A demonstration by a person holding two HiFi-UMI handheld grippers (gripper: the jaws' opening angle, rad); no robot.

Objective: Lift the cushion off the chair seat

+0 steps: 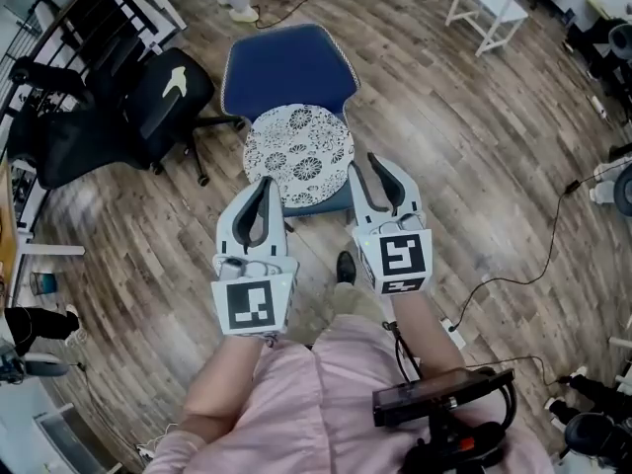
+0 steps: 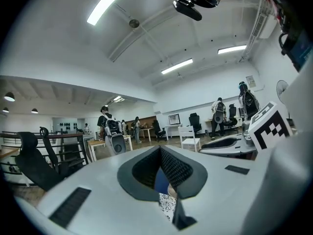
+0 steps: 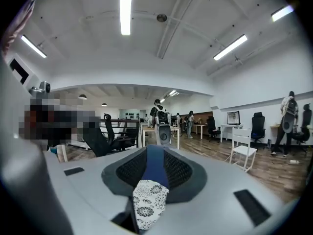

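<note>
A round white cushion (image 1: 298, 156) with a dark flower print lies flat on the seat of a blue chair (image 1: 286, 67) in the head view. My left gripper (image 1: 265, 184) hovers at the cushion's near left edge. My right gripper (image 1: 380, 161) hovers at its near right edge. Both point at the chair, jaws a little apart with nothing between them, and neither clearly touches the cushion. Through the left gripper's jaw gap I see a sliver of cushion (image 2: 166, 205) and blue chair (image 2: 160, 180). The right gripper view shows the cushion (image 3: 146, 199) below the blue chair (image 3: 155, 168).
A black office chair (image 1: 148, 107) stands to the left of the blue chair. A white chair (image 1: 489, 3) is at the back right. A black cable (image 1: 513, 275) runs over the wood floor on the right. People stand and walk in the room beyond.
</note>
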